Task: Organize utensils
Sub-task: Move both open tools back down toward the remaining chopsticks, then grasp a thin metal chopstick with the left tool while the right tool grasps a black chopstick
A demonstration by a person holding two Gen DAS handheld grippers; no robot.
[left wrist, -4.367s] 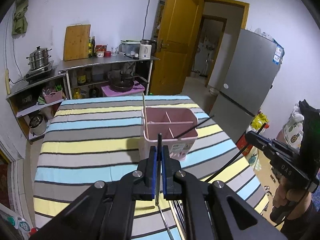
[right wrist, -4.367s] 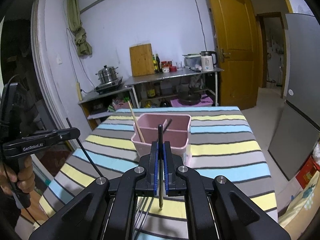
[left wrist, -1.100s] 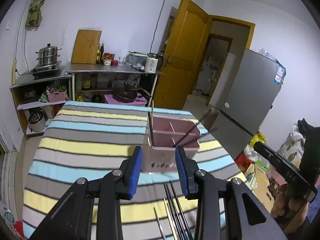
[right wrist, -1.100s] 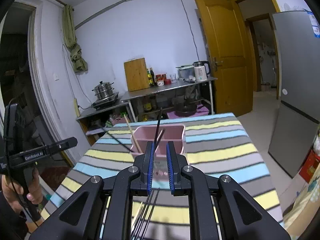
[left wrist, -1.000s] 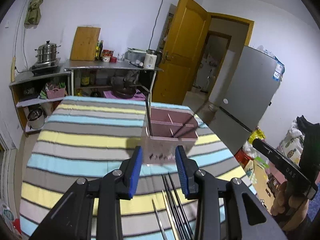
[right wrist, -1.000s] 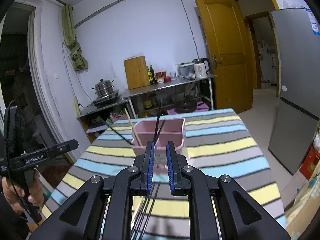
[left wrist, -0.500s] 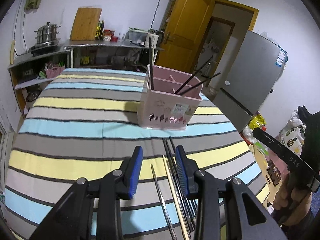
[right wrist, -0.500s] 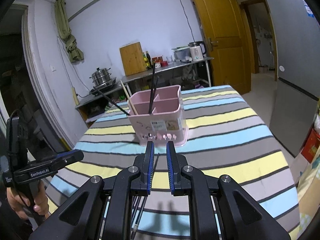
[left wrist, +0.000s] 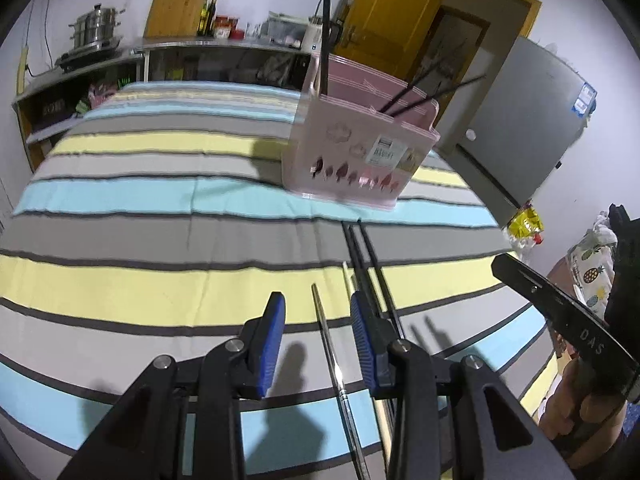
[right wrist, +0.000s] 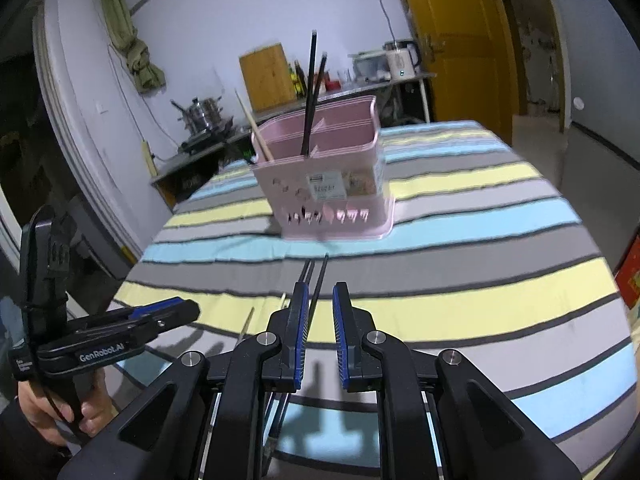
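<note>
A pink utensil holder (left wrist: 360, 152) (right wrist: 324, 184) stands on the striped tablecloth with black chopsticks (right wrist: 310, 92) and a wooden one (right wrist: 256, 132) in it. Loose chopsticks lie on the cloth in front of it: black ones (left wrist: 360, 256) (right wrist: 318, 284), a pale one (left wrist: 347, 280) and a metal one (left wrist: 332, 356). My left gripper (left wrist: 318, 312) (right wrist: 132, 328) hangs open low over the metal chopstick, which shows between its pads without being touched. My right gripper (right wrist: 320, 300) (left wrist: 560, 312) has a narrow gap, empty, above a black chopstick.
Behind the table (left wrist: 120, 200) runs a steel counter (left wrist: 224, 46) with a steamer pot (left wrist: 94, 28), a cutting board (left wrist: 178, 0) and a kettle (right wrist: 400, 60). A yellow door (left wrist: 384, 20) and a grey fridge (left wrist: 520, 120) stand to the right. A hand (right wrist: 52, 408) holds the left gripper.
Both grippers have sunk toward the table and tipped downward. The holder now sits higher in both views and the loose chopsticks lie close under the fingers. Neither jaw gap has changed.
</note>
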